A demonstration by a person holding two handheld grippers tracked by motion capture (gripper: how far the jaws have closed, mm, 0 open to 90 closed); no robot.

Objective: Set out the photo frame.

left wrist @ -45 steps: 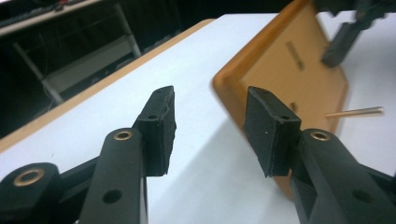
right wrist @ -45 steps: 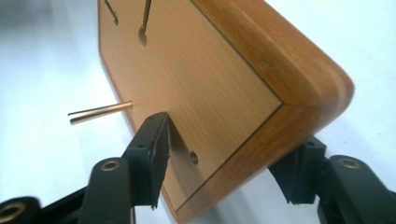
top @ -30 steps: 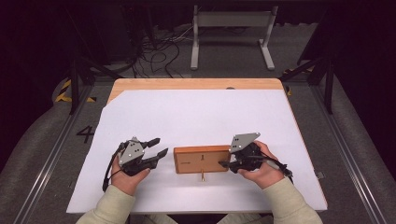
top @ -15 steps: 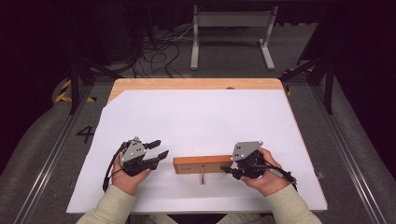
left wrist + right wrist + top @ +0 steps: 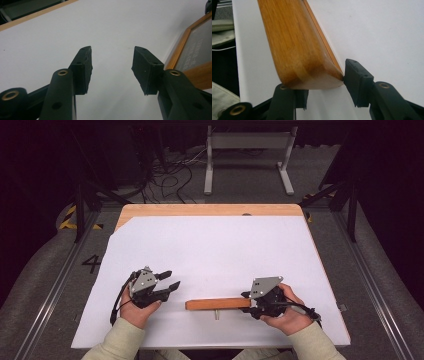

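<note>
Wooden frame (image 5: 218, 304) stands on edge on the worktop (image 5: 215, 250), long axis 9-to-3; its face is hidden. Right gripper (image 5: 248, 302) fingers apparently clamp its 3 o'clock end. Left gripper (image 5: 170, 286) fingers spread, empty.

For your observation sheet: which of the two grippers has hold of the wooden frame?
The right gripper: it clamps the wooden frame's end, tipping it on edge. The left gripper is open, holding nothing, just beside it.

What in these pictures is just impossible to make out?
- Writing on the wooden frame's dark panel, left gripper view: blurred, cut off by the edge.
- Small peg under the frame, high view: too small to identify.
- Right gripper's near fingertip, right gripper view: hidden under the wood.
</note>
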